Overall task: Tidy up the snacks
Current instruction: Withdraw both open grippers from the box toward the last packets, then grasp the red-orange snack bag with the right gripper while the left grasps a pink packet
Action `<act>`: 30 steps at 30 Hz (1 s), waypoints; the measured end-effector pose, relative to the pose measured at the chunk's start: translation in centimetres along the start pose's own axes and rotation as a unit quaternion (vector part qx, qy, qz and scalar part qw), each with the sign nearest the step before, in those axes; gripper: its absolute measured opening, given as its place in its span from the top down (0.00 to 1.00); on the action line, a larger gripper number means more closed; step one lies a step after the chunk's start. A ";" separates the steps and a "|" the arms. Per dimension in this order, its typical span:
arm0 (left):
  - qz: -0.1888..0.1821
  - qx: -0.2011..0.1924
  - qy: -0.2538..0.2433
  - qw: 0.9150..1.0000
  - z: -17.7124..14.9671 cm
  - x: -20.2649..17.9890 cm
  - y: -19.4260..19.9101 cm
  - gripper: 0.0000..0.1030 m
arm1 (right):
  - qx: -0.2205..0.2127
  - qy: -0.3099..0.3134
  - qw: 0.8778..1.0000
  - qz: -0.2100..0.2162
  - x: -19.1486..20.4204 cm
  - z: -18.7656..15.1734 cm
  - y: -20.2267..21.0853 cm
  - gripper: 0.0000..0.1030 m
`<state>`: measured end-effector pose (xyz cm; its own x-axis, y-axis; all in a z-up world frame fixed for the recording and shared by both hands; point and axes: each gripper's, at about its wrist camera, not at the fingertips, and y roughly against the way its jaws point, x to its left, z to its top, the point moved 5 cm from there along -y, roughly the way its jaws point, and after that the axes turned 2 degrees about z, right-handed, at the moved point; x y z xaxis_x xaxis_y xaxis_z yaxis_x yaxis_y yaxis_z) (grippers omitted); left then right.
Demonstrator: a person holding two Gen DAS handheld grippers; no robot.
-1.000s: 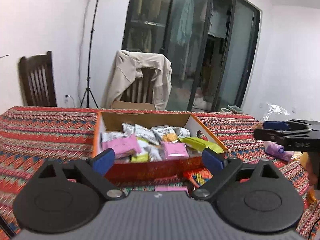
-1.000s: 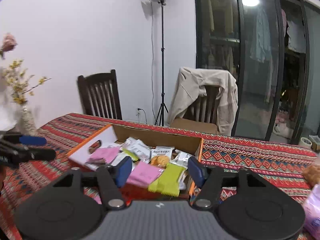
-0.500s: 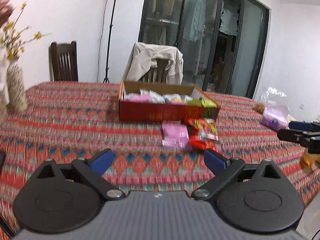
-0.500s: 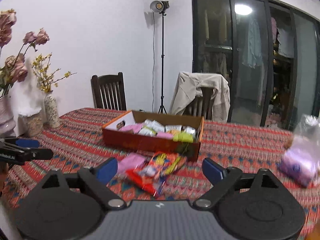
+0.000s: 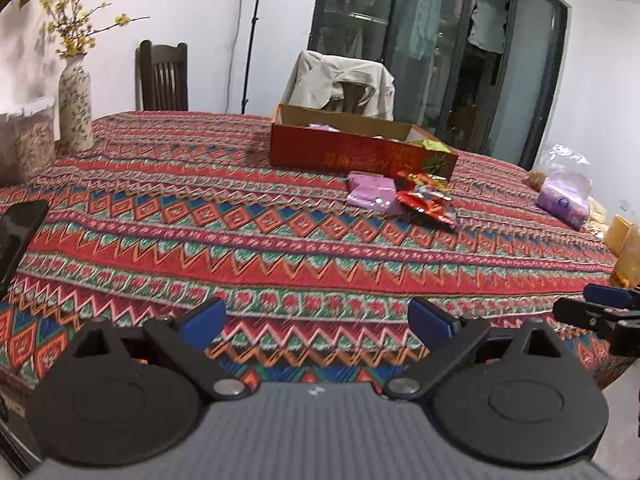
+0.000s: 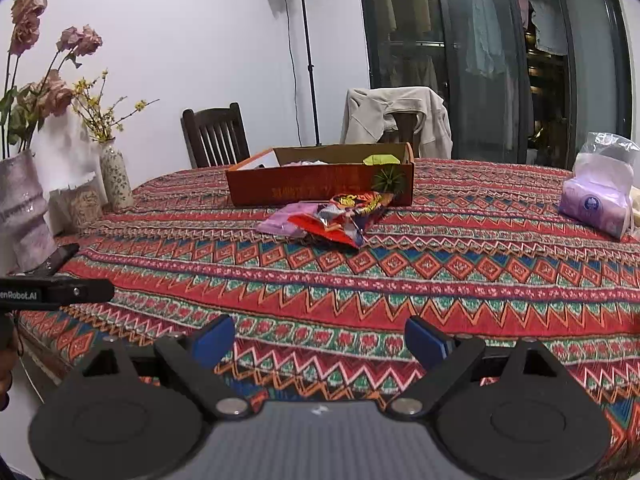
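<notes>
Both my claws are over the near edge of the tabletop (image 5: 280, 248), well back from the snacks. The left claw (image 5: 318, 318) has its jaws wide apart with only the patterned cloth between them. The right claw (image 6: 320, 340) is the same — its jaws have just been opening, and nothing sits between them.

The box (image 5: 352, 152) stands far across the tabletop, its long axis running left to right in both views, open top up. Packets fill it; from the right wrist view a green packet (image 6: 382, 159) pokes over the rim at the right end.

Just in front of the box, on the cloth, lie two loose snacks touching each other: a pink pack (image 6: 286, 222) on the left, lying flat, and a red bag (image 6: 344, 220) overlapping its right side. The red bag's long axis runs from the box's right corner toward the near left in the right wrist view; its far end touches or nearly touches the box — I cannot tell which.

Off to the right, well apart, a purple tissue pack (image 6: 592, 208) sits in clear plastic. A vase (image 5: 75, 114) stands at far left, and a phone (image 5: 16, 236) lies at the left edge.
</notes>
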<state>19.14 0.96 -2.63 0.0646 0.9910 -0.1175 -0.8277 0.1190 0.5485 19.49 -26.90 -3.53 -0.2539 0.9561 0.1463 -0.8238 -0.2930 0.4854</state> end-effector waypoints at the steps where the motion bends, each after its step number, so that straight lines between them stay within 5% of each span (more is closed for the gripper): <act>1: 0.002 0.001 0.002 1.000 -0.1 0.2 0.0 0.04 | 0.001 -0.003 1.000 -0.001 -0.1 -0.1 0.0 0.11; 19: -0.020 0.018 0.000 1.000 3.2 0.1 -5.7 0.04 | 0.004 -0.012 1.000 -0.023 -2.1 3.7 -5.2 0.11; 30: -0.030 0.024 -0.024 0.999 8.2 -0.7 -13.1 0.04 | 0.023 -0.005 0.999 -0.033 -4.1 10.3 -16.3 0.11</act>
<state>34.45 -0.80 -2.96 0.1419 0.9835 -0.1124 -0.7936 0.1809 0.5809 39.21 -26.01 -3.12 -0.1947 0.9733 0.1212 -0.8139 -0.2293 0.5338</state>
